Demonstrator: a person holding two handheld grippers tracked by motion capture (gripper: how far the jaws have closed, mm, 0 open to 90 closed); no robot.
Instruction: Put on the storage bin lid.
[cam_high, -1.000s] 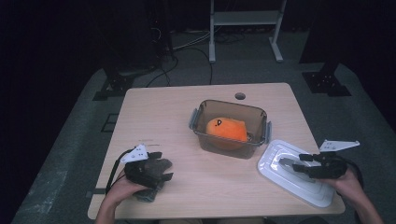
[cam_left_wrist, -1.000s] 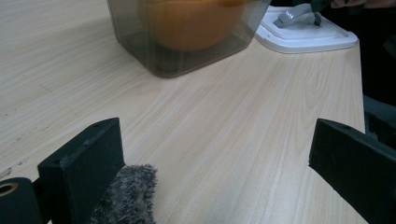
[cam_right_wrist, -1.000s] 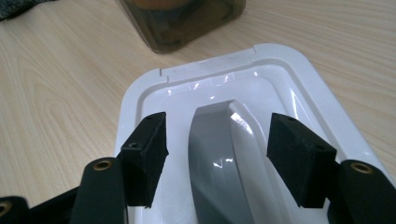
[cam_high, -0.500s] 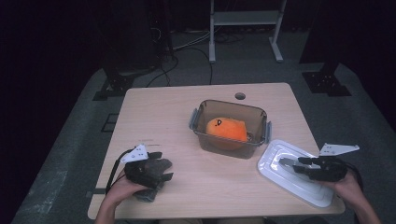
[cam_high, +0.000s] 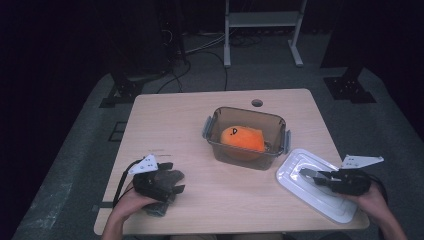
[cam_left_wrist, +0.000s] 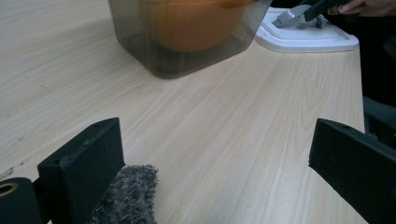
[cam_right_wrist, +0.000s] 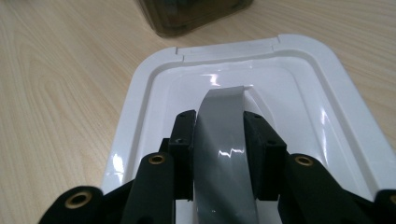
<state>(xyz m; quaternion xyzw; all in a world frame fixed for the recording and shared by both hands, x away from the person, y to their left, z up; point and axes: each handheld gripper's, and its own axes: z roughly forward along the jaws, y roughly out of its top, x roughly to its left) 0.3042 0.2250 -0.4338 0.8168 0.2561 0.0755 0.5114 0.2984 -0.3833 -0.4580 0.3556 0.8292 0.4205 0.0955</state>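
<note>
Left gripper (cam_high: 170, 182) low near the front left corner of the pale wooden worktop (cam_high: 200, 125), held in the person's left hand (cam_high: 132, 202), jaws spread wide apart with bare wood between them and nothing gripped. Tuft of grey fuzzy fabric (cam_left_wrist: 128, 196) lying on the worktop right against the inner side of one jaw, seen close up in the left gripper view; in the high view the same grey fabric bunched under and beside that gripper. Farther right, about mid-worktop, a smoky translucent rectangular plastic container (cam_high: 245, 110) with side latches, standing upright and uncovered. Inside it a round orange plush toy (cam_high: 242, 139) with a small dark mark on top, taking up much of the box. Just right of the container and nearer the front edge, a white rectangular plastic lid (cam_high: 295, 162) lying flat on the wood, apart from the box. Above the lid, right gripper (cam_high: 320, 177) in the person's right hand (cam_high: 372, 202), pointing left toward the container. Jaws just drawn inward, now pressed on both edges of a glossy grey flat strip (cam_right_wrist: 219, 140) whose end sticks out past the tips over the lid's recessed middle
</note>
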